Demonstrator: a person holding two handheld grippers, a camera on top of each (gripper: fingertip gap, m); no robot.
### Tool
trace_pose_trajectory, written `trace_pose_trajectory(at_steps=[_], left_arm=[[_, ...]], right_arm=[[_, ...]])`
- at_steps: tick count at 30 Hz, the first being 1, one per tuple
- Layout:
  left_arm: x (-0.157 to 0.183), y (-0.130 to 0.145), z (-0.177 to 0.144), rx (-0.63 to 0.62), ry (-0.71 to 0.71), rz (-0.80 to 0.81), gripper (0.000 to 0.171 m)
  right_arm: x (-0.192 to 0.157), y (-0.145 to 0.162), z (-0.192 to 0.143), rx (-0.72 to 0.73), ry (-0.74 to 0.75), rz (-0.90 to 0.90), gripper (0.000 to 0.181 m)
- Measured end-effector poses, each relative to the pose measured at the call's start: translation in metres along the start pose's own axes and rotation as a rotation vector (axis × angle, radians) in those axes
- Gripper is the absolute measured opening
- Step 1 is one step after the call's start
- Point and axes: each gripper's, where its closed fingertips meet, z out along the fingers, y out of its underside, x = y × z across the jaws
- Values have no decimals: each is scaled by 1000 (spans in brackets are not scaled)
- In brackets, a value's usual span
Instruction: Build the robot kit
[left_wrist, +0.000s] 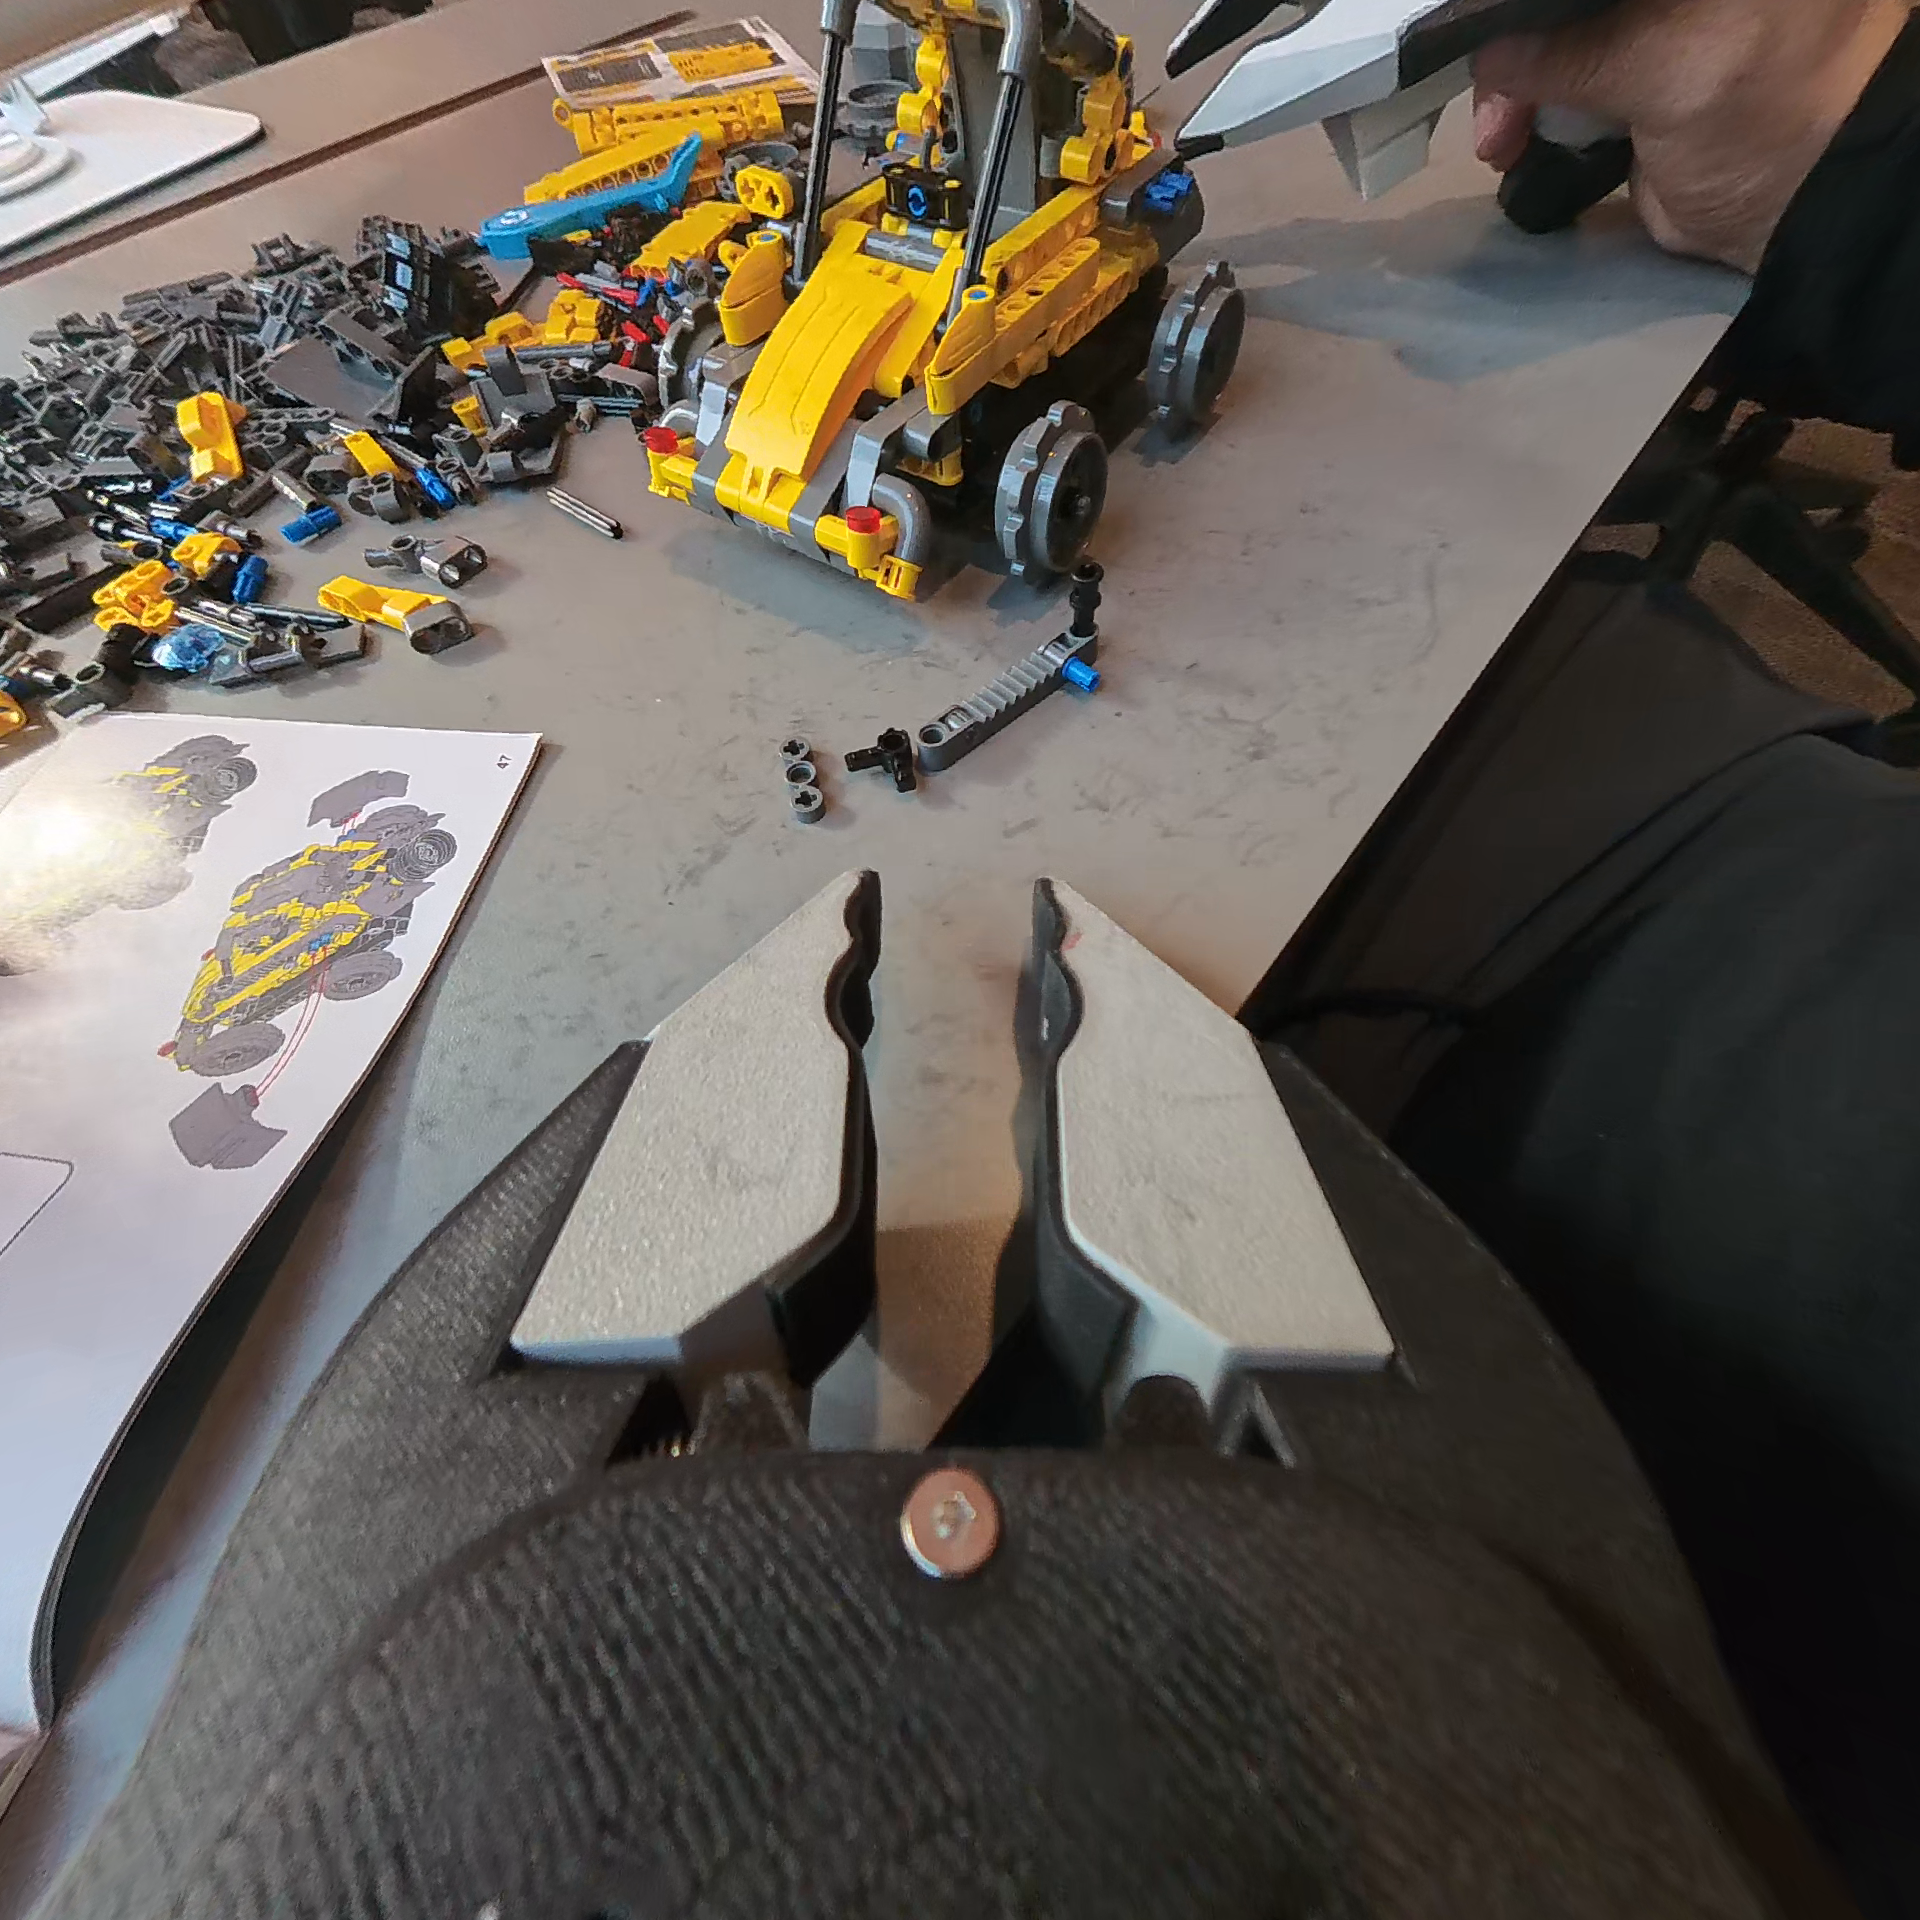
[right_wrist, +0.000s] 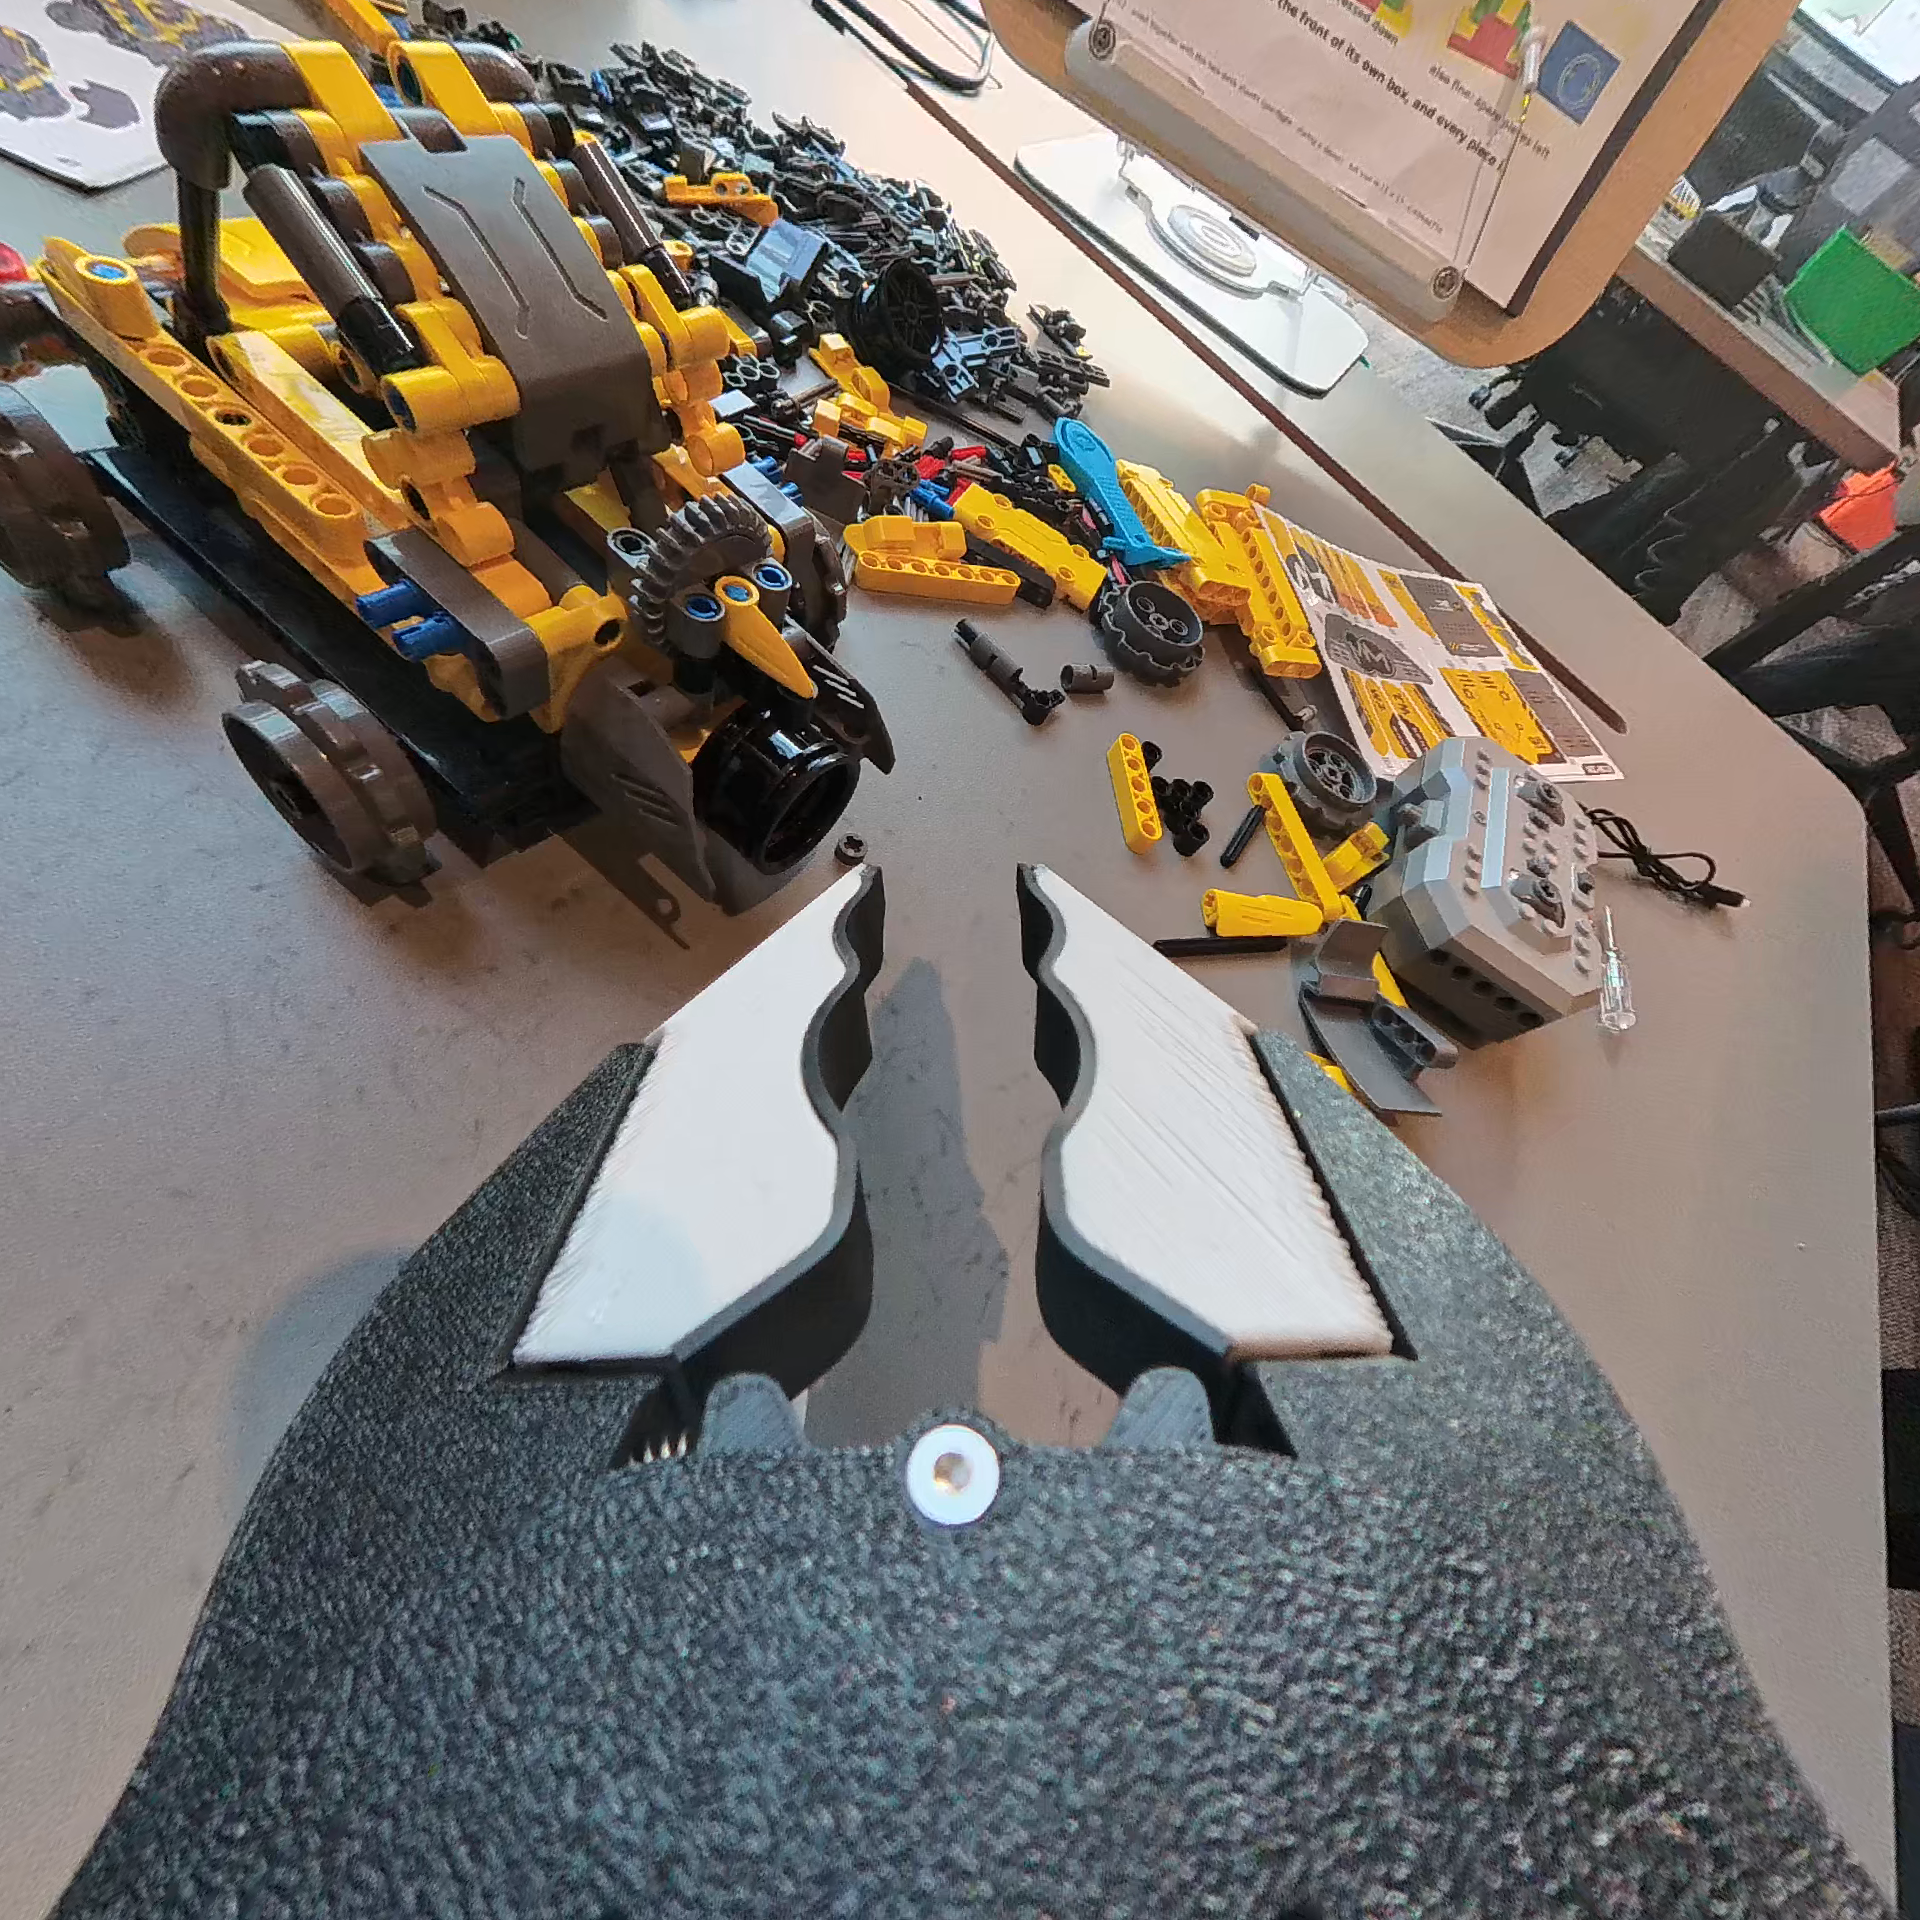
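A yellow and grey brick-built vehicle (left_wrist: 914, 343) stands on the grey table (left_wrist: 1195, 831); it also shows in the right wrist view (right_wrist: 416, 447), seen from its rear. My left gripper (left_wrist: 956, 894) is open and empty, above the table near its front edge. Just beyond it lie a grey toothed rack piece (left_wrist: 1003, 696) and small black connectors (left_wrist: 802, 777). My right gripper (right_wrist: 948, 883) is open and empty, just behind the vehicle's black rear cylinder (right_wrist: 774, 800). It also shows in the left wrist view (left_wrist: 1184, 140), held by a hand, beside the vehicle's rear.
A heap of loose black, grey, yellow and blue parts (left_wrist: 260, 416) lies left of the vehicle. An open instruction booklet (left_wrist: 260, 935) lies at the front left. A grey battery box (right_wrist: 1486, 883), a sticker sheet (right_wrist: 1444, 655) and a blue lever tool (right_wrist: 1107, 499) lie at the right. A monitor stand (right_wrist: 1205, 239) is at the back. Across from one pair of fingers to the other is roughly 30 centimeters.
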Motion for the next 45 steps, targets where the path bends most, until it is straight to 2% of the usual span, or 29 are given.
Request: trace_pose_trajectory(at_steps=[5, 11, 13, 15, 22, 26, 29, 32, 35, 41, 45], left_arm=[[0, 0, 0, -3, 0, -3, 27], [0, 2, -2, -27, 24, -19, 18], [1, 2, -2, -51, 53, -31, 3], [-5, -3, -3, -52, 33, -17, 0], [-53, -42, 2, -33, -96, 13, 0], [-102, -47, 21, -177, -140, -14, 27], [-142, -58, 34, -199, -173, -22, 18], [-183, -55, 50, -306, -223, 6, 14], [-210, -50, 67, -405, -227, -27, 17], [-233, -36, 94, -538, -212, -81, 13], [-233, -29, 105, -571, -196, -121, 13]], right_arm=[[-1, 2, 1, -14, 1, -15, 26], [-1, 0, 0, -3, 9, -25, 26], [-3, -2, -1, 12, 4, -33, 27], [-5, -3, -1, 18, 3, -51, 27], [-9, -8, -3, 46, 0, -82, 26], [-11, -10, -5, 61, -3, -85, 26], [-12, -10, -4, 58, -1, -105, 26], [-12, -10, -5, 60, 2, -105, 25], [-11, -11, -6, 69, -3, -88, 25], [-9, -12, -6, 77, -2, -69, 24], [-9, -12, -7, 78, -3, -73, 23]])
